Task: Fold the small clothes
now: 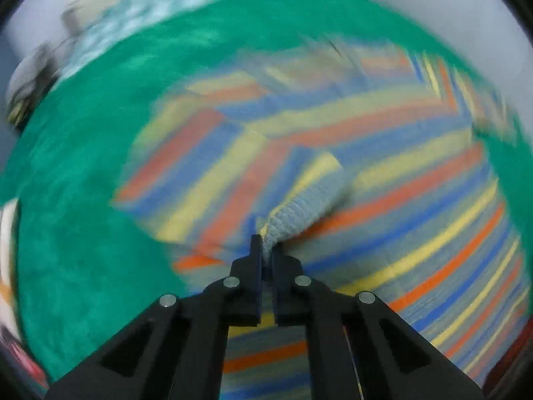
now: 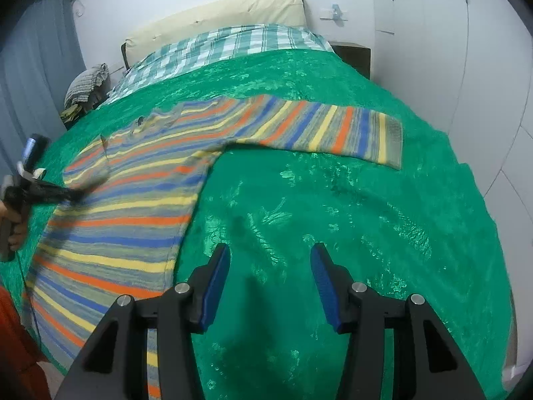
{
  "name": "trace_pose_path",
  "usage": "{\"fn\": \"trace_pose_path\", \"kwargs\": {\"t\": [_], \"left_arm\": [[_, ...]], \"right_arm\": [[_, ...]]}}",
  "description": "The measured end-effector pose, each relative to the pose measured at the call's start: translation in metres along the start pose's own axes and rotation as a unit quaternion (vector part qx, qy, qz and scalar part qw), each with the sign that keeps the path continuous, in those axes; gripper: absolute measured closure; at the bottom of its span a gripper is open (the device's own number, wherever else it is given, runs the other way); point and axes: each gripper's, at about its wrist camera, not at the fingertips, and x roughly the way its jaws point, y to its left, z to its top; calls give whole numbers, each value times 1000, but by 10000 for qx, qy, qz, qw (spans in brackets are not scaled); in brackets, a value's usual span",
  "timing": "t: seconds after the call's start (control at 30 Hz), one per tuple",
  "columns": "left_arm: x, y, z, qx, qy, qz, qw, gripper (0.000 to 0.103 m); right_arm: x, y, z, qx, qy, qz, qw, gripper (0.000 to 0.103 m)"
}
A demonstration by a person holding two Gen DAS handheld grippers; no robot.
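Note:
A striped knit sweater [image 2: 133, 200] in orange, yellow, blue and grey lies on a green bedspread [image 2: 333, 216]. Its right sleeve [image 2: 333, 130] stretches out flat to the right. In the blurred left wrist view, my left gripper [image 1: 266, 243] is shut on the grey ribbed cuff [image 1: 299, 210] of the left sleeve, lifted over the sweater body [image 1: 416, 233]. The left gripper also shows in the right wrist view [image 2: 76, 193] at the far left, over the sweater. My right gripper [image 2: 269, 266] is open and empty above bare bedspread, right of the sweater's hem.
A checked pillow cover [image 2: 216, 50] and a cream headboard cushion [image 2: 216, 16] lie at the bed's far end. A bundle of cloth [image 2: 86, 83] sits at the far left. White wardrobe doors [image 2: 466, 66] stand to the right.

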Motion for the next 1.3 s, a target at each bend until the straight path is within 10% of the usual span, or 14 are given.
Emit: {"fn": "trace_pose_path", "kwargs": {"t": [0.1,0.23,0.33,0.8,1.1,1.23,1.3], "left_arm": [[-32,85,-5,-1602,-320,82,9865,100],[-26,209,-47,-3642,-93,903,9269,101],[0,249,-73,-4086,316,1252,9035,101],[43,266,-85,-3981,638,1450,9036,101],[14,304,-127,-5121,319,657,8558,91],[-32,292,-148,-4902,217,910,8666,33],[-57,263,-153,-4439,44,827,8923,29]], "right_arm": [[-2,-1,-1,-7,-4,16,10000,53],[5,2,-2,-47,86,26,9999,53],[12,4,-4,-84,203,24,9998,53],[29,12,-12,-263,511,-232,9981,52],[24,-1,-14,-38,519,-443,9977,41],[8,-11,-7,216,342,-708,9967,41],[-5,-4,-2,145,261,-644,9975,41]]}}
